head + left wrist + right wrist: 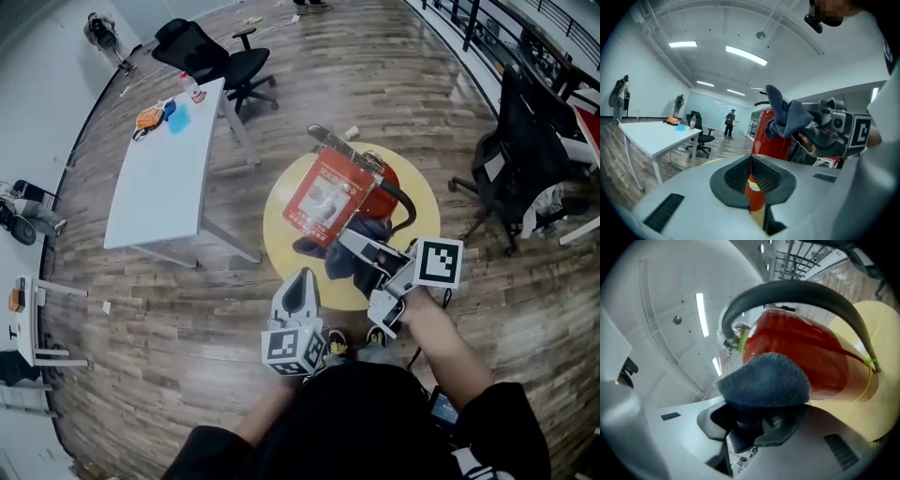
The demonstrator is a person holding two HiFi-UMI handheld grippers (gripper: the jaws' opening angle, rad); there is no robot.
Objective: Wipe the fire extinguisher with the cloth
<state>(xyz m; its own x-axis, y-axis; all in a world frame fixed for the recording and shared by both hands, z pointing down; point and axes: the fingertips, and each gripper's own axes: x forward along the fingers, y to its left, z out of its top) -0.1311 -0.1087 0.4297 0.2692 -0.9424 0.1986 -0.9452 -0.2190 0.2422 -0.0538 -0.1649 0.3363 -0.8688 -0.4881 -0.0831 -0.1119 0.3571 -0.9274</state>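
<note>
Red cylinder, upright: the fire extinguisher (382, 195) stands on a yellow round mat (281, 234) laid on the wooden floor, its black hose (797, 289) arching over the shoulder. A red-and-white card (323, 197) lies just beside it; whether the card hangs from it cannot be told. The right gripper (361, 248) has its fingers (783, 425) closed on a bunched fold of the blue cloth (764, 380). The rest of the cloth bulges forward over the fingertips towards the red body; contact between the two cannot be confirmed. The left gripper (302, 281) hangs nearer the person, apart from the extinguisher, with its fingers (736, 176) drawn together and holding nothing. Handling, as judged: the body looks rigid, smooth-painted and probably heavy, so it should resist light strokes, but a tall narrow form may rock if pressed hard near the top. The glossy wall offers a poor hold for closed fingers. The neck and valve head below the hose would be the better place for the free gripper to steady it. The cloth appears soft, light and limp, and a deep pinch through the bunch should keep it from dragging out during a stroke.
</note>
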